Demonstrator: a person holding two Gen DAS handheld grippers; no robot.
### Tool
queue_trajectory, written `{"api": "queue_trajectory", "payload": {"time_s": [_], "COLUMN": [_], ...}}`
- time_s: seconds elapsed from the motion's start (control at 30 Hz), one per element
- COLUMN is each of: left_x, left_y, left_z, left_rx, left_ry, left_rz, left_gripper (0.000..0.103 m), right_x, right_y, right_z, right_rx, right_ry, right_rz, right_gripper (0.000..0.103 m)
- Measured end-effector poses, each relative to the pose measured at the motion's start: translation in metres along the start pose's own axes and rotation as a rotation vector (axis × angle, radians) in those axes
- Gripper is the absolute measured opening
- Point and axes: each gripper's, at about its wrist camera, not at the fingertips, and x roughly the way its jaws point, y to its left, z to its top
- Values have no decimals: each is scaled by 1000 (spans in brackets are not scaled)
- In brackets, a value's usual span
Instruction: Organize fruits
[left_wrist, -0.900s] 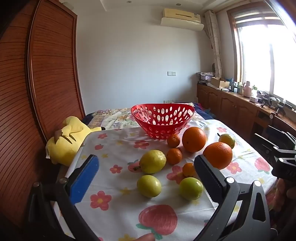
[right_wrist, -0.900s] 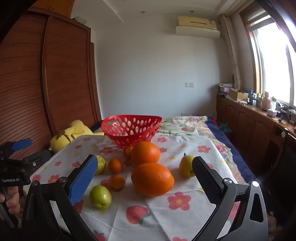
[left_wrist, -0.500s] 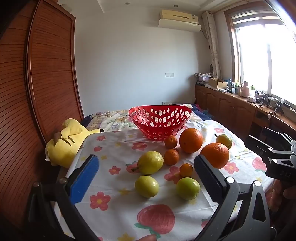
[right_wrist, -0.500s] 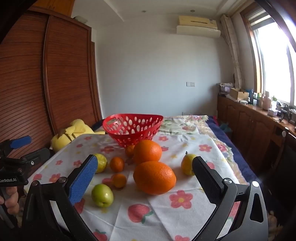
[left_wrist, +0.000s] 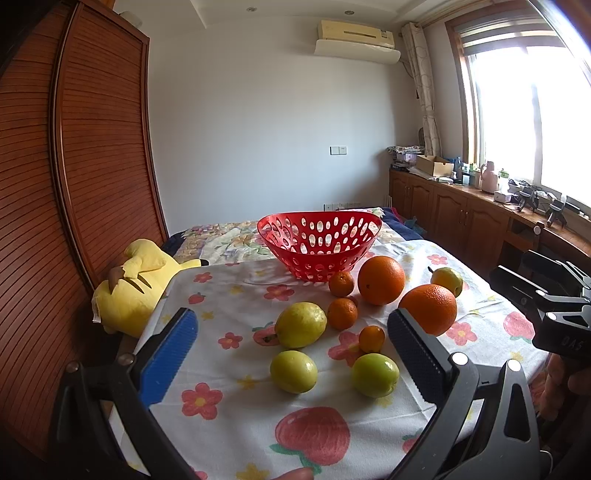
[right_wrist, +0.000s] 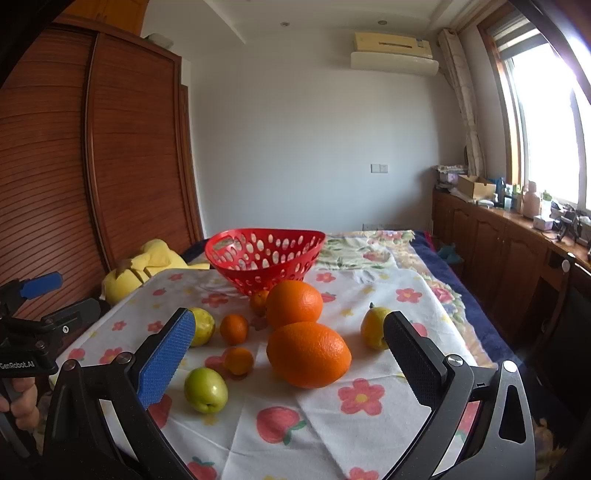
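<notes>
Nothing is picked yet: both the left gripper (left_wrist: 291, 354) and right gripper (right_wrist: 290, 350) hover with fingers spread, empty. Next, probably close on an orange (right_wrist: 308, 354) for the basket (right_wrist: 264, 254).

small orange (right_wrist: 259, 301) half hidden behind large orange (right_wrist: 294, 304)

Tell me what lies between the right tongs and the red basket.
In the right wrist view, two big oranges, near and far, sit between the open right tongs and the red basket.
</notes>
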Motion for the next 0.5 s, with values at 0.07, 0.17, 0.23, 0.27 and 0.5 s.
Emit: {"api": "queue_trajectory", "payload": {"time_s": [0.07, 0.17, 0.23, 0.27, 0.5], "left_x": [0, 0, -1, -1, -2], "left_y": [0, 0, 1, 1, 2], "left_z": [0, 0, 0, 1, 4], "left_rx": [-1, 1, 0, 0, 0], "left_ry": [1, -1, -2, -2, -7], "left_rz": [-2, 0, -2, -2, -3], "left_gripper": [103, 103, 103, 103, 103], "right_x": [0, -1, -2, -2, -2], "right_y": [0, -1, 3, 3, 3], "right_z": [0, 1, 3, 3, 2], "right_rx": [-2, 0, 1, 1, 2], "right_ry": [0, 0, -1, 0, -2], "right_rz": [-3, 0, -5, -3, -3], "right_gripper": [103, 103, 103, 103, 103]}}
